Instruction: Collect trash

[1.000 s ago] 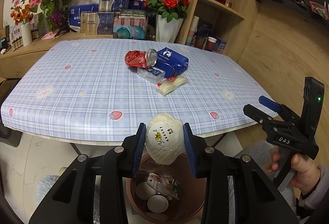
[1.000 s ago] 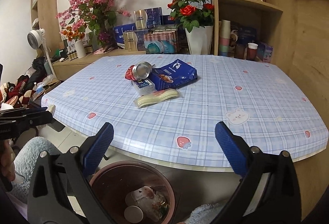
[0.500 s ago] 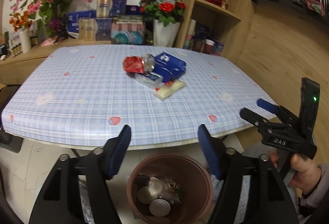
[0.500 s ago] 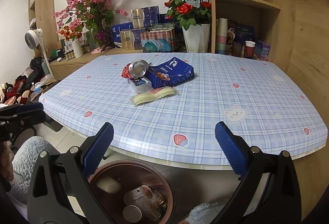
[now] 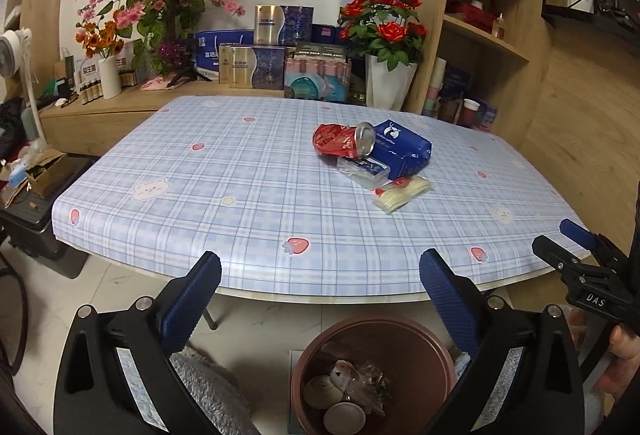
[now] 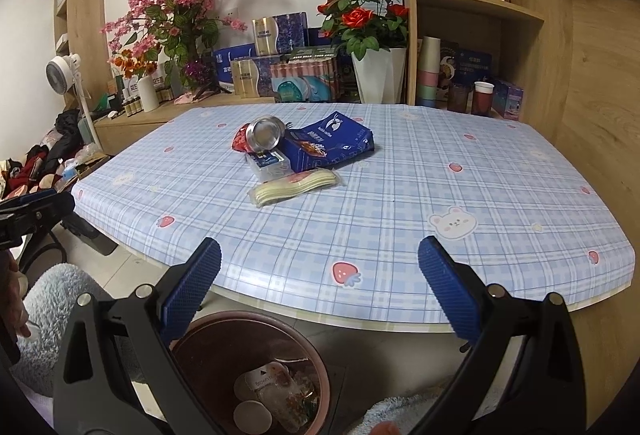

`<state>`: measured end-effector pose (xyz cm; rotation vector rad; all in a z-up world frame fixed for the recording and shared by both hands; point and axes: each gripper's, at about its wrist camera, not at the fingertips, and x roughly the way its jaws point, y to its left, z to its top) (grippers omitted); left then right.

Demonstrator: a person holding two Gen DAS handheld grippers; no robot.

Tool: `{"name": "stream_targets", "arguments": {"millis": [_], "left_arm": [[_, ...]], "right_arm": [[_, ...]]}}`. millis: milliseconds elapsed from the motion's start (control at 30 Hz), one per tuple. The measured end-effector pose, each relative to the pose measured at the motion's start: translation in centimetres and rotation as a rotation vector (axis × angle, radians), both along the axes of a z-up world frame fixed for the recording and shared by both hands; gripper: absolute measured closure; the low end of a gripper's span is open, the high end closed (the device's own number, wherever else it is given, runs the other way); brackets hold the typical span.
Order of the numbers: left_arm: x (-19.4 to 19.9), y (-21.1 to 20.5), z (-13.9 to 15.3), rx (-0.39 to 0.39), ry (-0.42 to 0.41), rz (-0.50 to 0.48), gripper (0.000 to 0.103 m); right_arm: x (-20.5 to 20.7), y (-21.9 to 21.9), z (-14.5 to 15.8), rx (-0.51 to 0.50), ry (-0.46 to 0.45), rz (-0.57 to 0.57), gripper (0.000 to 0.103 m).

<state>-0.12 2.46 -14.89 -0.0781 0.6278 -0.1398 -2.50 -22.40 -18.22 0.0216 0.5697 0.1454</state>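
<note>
A pile of trash lies on the checked table (image 5: 240,195): a crushed red can (image 5: 340,141), a blue coffee bag (image 5: 402,151), a small clear box (image 5: 362,169) and a pale packet (image 5: 402,193). The pile also shows in the right wrist view: can (image 6: 262,135), bag (image 6: 332,147), box (image 6: 270,163), packet (image 6: 296,187). A brown bin (image 5: 374,375) with trash inside stands on the floor at the table's front edge. My left gripper (image 5: 320,299) is open and empty above the bin. My right gripper (image 6: 320,295) is open and empty, with the bin (image 6: 248,371) below it.
Flower vases (image 5: 390,75), gift boxes (image 5: 256,63) and a wooden shelf (image 5: 480,35) stand behind the table. A fan (image 6: 66,75) and clutter are at the left. The other gripper shows at the right edge of the left wrist view (image 5: 584,267).
My left gripper opened and let go of the white round object, which dropped into the bin. The left gripper then rose and pulled back a little. The right gripper barely moved.
</note>
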Motion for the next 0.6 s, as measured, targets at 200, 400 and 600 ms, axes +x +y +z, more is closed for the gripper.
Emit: {"name": "stream_targets", "arguments": {"millis": [200,400,600], "left_arm": [[-0.1,0.0,0.2,-0.008,-0.037,-0.032,0.006],[0.5,0.1,0.4,-0.019,-0.066,-0.039,0.006],[2.3,-0.3,0.6,0.025,-0.079,-0.056,0.006]], "right_arm": [[0.3,-0.3,-0.3,0.006,0.009,-0.021,0.006],[1.4,-1.2,-0.7,0.041,0.042,-0.038,0.006],[3.2,-1.8,-1.2,0.072,0.089,-0.024,0.006]]}}
